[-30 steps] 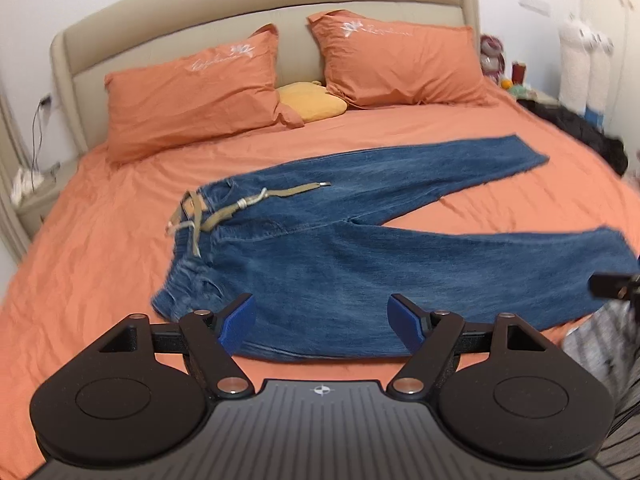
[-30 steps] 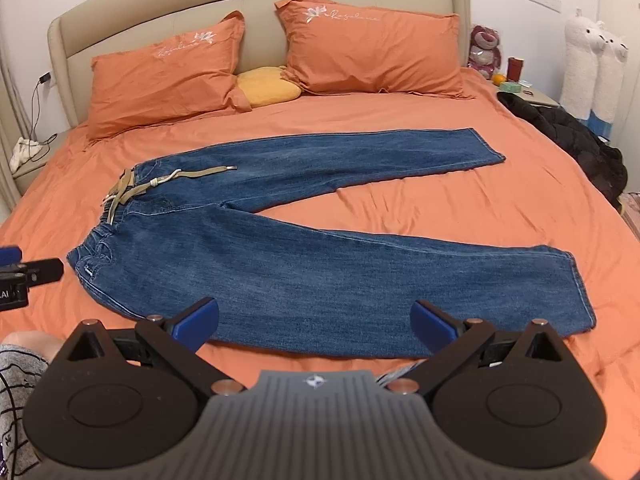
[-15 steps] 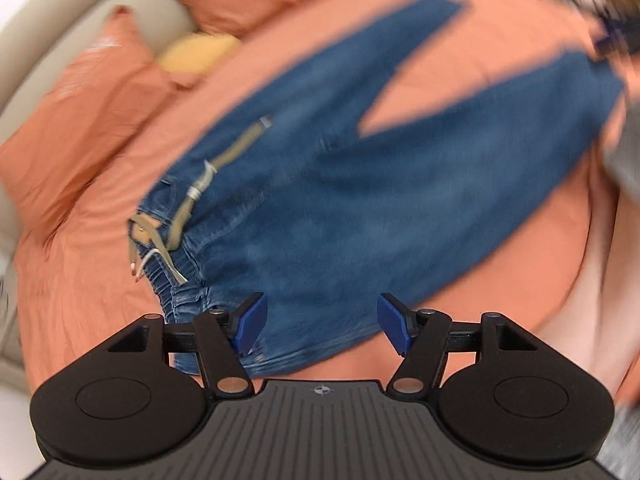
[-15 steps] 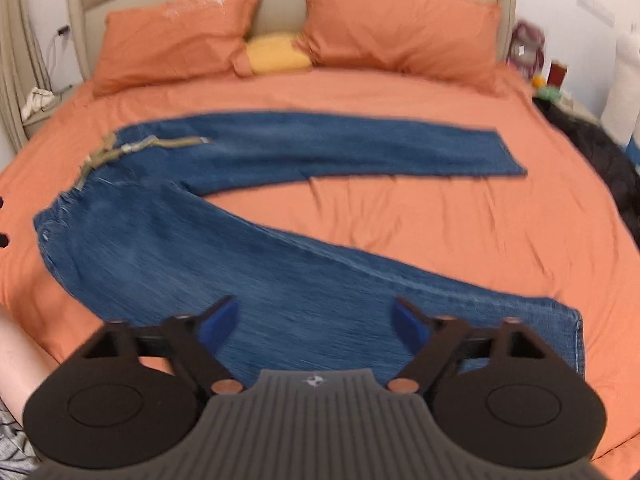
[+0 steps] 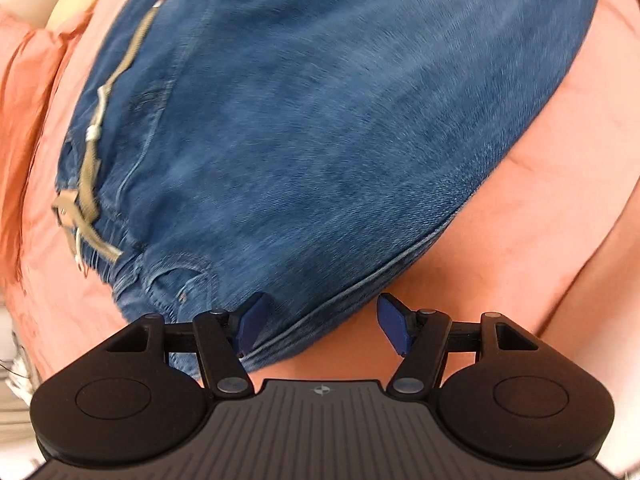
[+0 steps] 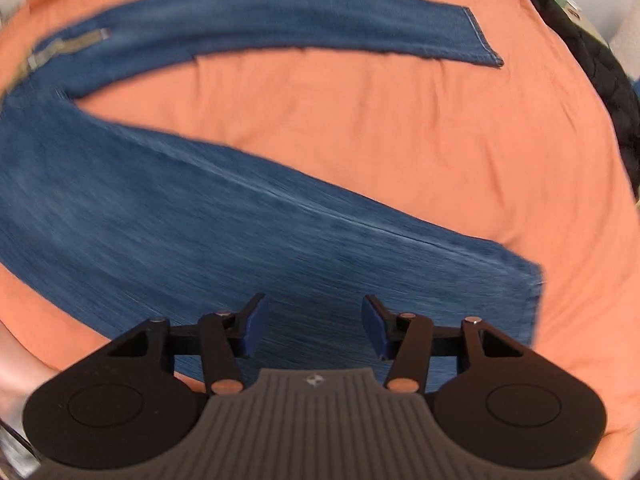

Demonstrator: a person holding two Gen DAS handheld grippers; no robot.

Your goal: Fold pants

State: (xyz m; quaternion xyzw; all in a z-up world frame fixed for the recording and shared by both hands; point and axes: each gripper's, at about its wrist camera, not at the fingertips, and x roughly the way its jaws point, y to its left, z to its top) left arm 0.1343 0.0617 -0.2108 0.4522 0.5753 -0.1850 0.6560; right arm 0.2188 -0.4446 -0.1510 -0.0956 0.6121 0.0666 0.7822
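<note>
Blue jeans lie flat on the orange bed sheet, legs spread apart. A tan drawstring lies at the waistband. My left gripper is open, low over the near hip edge of the jeans by the waistband, with the seam between its fingers. My right gripper is open, low over the near leg, left of its hem. The far leg lies across the top of the right wrist view.
A dark garment lies at the bed's right side. Orange sheet shows between the two legs. A pillow edge shows at the far left in the left wrist view.
Both grippers have dropped down and moved close to the jeans, the left toward the waistband hip, the right toward the near leg. Both stay open.
</note>
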